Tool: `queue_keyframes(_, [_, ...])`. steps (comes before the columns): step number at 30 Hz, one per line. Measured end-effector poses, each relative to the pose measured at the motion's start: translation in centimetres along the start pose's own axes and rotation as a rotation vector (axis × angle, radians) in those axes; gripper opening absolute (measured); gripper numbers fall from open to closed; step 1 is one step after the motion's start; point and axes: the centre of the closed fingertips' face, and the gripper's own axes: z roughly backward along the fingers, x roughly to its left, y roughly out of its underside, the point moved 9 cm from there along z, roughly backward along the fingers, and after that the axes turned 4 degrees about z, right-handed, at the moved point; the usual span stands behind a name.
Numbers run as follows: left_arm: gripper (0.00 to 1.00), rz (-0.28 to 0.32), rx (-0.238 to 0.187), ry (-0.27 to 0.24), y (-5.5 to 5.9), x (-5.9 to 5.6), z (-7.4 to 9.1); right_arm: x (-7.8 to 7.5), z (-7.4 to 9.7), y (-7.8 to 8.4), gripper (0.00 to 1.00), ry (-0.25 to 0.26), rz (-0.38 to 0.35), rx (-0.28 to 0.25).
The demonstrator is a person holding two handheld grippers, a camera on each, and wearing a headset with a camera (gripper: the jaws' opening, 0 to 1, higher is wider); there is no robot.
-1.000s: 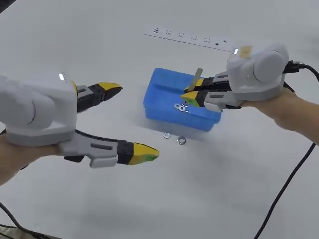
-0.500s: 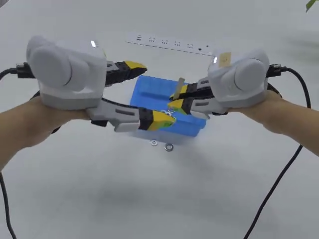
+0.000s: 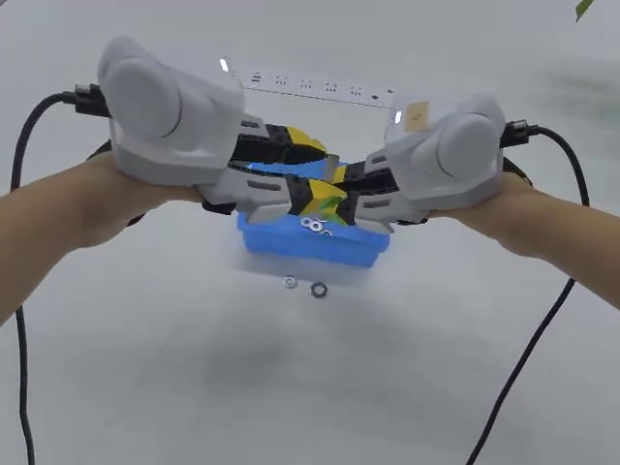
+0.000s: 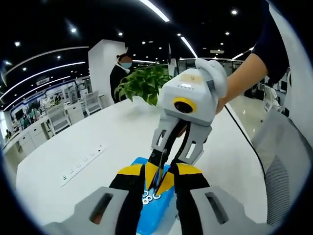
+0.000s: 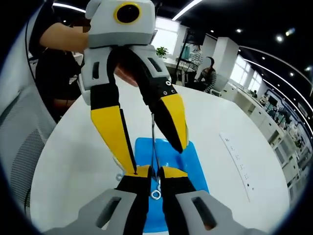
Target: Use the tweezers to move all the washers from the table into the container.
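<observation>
A blue container (image 3: 291, 242) sits mid-table with several washers (image 3: 312, 226) inside. Two more washers (image 3: 289, 282) (image 3: 319, 289) lie on the table just in front of it. Above the container my two grippers meet tip to tip. My right gripper (image 3: 341, 194) (image 5: 150, 172) is shut on thin metal tweezers (image 5: 152, 142), which point toward the left gripper. My left gripper (image 3: 318, 167) (image 4: 160, 171) is open, its yellow jaws standing on either side of the tweezers (image 4: 159, 180). In the right gripper view the left gripper (image 5: 157, 159) faces me, and a washer (image 5: 155, 195) shows in the container (image 5: 176, 161) below.
A white power strip (image 3: 310, 85) lies beyond the container. Cables trail from both grippers across the white table (image 3: 145, 368). An office with a potted plant (image 4: 144, 83), chairs and people is in the background.
My left gripper has risen and swung right until its open jaws straddle the tweezers. The right gripper kept hold of the tweezers and shifted slightly left. The washers have not moved.
</observation>
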Motion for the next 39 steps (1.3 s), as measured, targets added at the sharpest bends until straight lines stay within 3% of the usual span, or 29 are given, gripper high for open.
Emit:
queue_keyframes(10, [0.18,-0.062,-0.01,0.046,-0.9,-0.1,0.3,0.2,0.1,-0.2,0.08,-0.013,0.017,0.004])
queue_keyframes(17, [0.09,-0.1,0.009,0.073,-1.1,-0.1,0.2,0.1,0.3,-0.3,0.08,-0.008,0.022,0.004])
queue_keyframes(23, [0.06,-0.181,0.022,0.044,-1.3,0.1,0.2,-0.1,0.6,-0.3,0.1,0.016,0.032,0.014])
queue_keyframes(30, [0.06,-0.181,0.018,0.034,-1.5,-0.1,0.2,0.1,1.0,-0.5,0.12,0.024,0.011,0.023])
queue_keyframes(34, [0.06,-0.189,0.025,0.026,-1.6,-0.4,0.4,0.2,1.3,-0.9,0.21,0.029,0.008,0.02])
queue_keyframes(39, [0.06,-0.191,0.02,0.018,-2.3,-0.8,0.9,0.4,2.0,-1.3,0.24,0.039,-0.002,0.015])
